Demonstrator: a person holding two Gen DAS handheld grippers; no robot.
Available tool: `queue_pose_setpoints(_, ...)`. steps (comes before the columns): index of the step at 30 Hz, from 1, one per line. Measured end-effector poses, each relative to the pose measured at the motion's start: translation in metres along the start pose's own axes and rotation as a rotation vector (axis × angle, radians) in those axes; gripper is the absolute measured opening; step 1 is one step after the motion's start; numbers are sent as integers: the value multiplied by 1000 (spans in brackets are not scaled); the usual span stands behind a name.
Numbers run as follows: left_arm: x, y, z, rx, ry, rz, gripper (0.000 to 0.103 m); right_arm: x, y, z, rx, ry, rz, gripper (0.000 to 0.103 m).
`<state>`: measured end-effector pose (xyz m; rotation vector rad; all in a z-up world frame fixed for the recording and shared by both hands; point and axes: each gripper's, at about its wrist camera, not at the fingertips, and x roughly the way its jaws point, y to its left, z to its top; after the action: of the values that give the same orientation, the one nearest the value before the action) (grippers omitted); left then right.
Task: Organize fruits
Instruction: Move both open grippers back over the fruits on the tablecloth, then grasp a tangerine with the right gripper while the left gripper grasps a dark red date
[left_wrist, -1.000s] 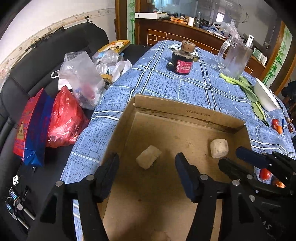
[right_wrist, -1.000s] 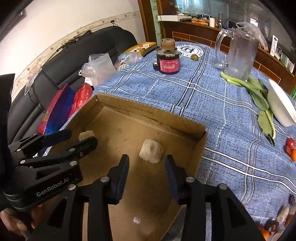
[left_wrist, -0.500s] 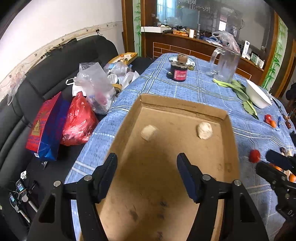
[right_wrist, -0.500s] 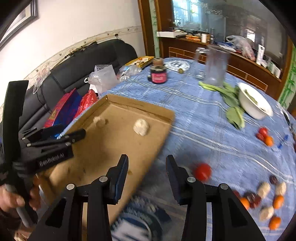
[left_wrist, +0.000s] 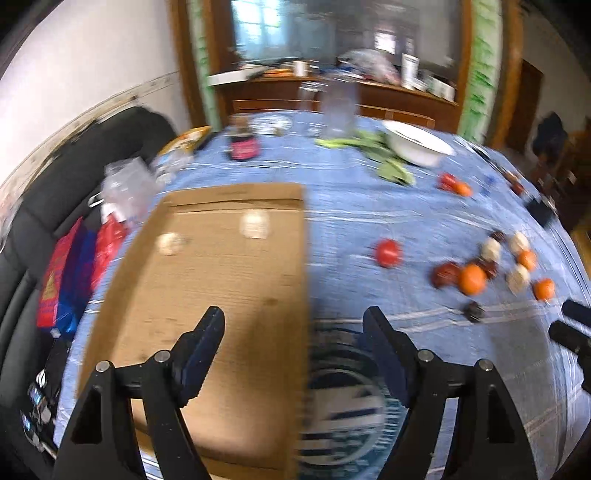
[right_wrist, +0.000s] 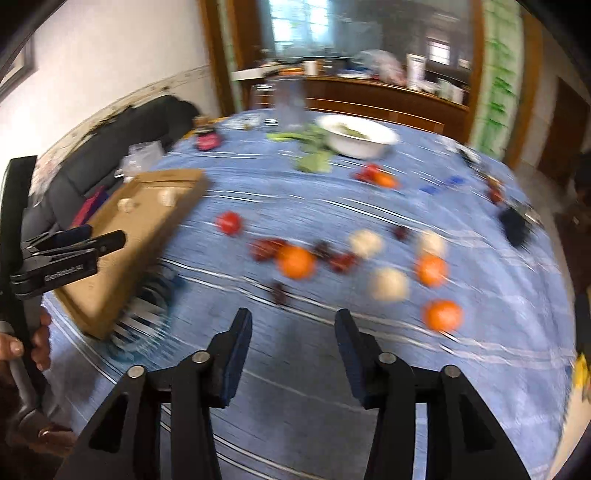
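Cardboard tray (left_wrist: 229, 295) on counter (left_wrist: 369, 221), left-centre of left wrist frame; two pale lumps (left_wrist: 254, 224) inside, toward far end. Lone tomato (left_wrist: 388, 253) right of tray. Fruit cluster (left_wrist: 487, 266) further right, mid-right of frame. Bowl (left_wrist: 417, 144) upper centre-right, behind leafy greens (left_wrist: 373, 147). Jar (left_wrist: 242, 142) and glass jug (left_wrist: 338, 110) at far edge. Sofa (left_wrist: 44, 206) with bags (left_wrist: 74, 254) left of counter.

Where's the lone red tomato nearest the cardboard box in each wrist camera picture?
Left wrist view: the red tomato lies right of centre, on the blue cloth between the cardboard box and the fruit cluster.
Right wrist view: the red tomato lies left of centre, just right of the cardboard box.
Shared landmark: the white bowl at the far side.
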<state>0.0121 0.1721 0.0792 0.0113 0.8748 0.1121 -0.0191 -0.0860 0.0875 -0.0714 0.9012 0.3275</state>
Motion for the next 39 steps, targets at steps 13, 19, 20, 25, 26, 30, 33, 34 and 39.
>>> queue_pose_setpoints(13,29,-106,-10,147,111,-88,78,10,-124,-23,164,43,-70,57)
queue_pose_setpoints(19,35,-113,-10,140,136,-75,78,44,-122,-9,133,68,-19,57)
queue_pose_setpoints(20,35,-113,-10,136,140,-71,78,50,-121,-6,116,74,-15,57)
queue_pose_setpoints(25,40,-110,-4,125,147,-63,78,67,-121,-1,97,84,-4,57)
queue_pose_setpoints(26,42,-110,-1,120,151,-65,78,68,-122,-1,99,87,-2,57)
queue_pose_setpoints(30,52,-111,9,101,158,-65,78,72,-127,-2,102,99,-4,44)
queue_pose_setpoints(33,64,-110,20,59,172,-82,78,70,-133,-3,123,99,7,38)
queue_pose_setpoints(34,67,-110,23,51,173,-86,78,69,-136,-3,135,100,15,38)
queue_pose_setpoints(39,83,-121,35,113,183,-100,78,66,-138,-7,135,98,13,38)
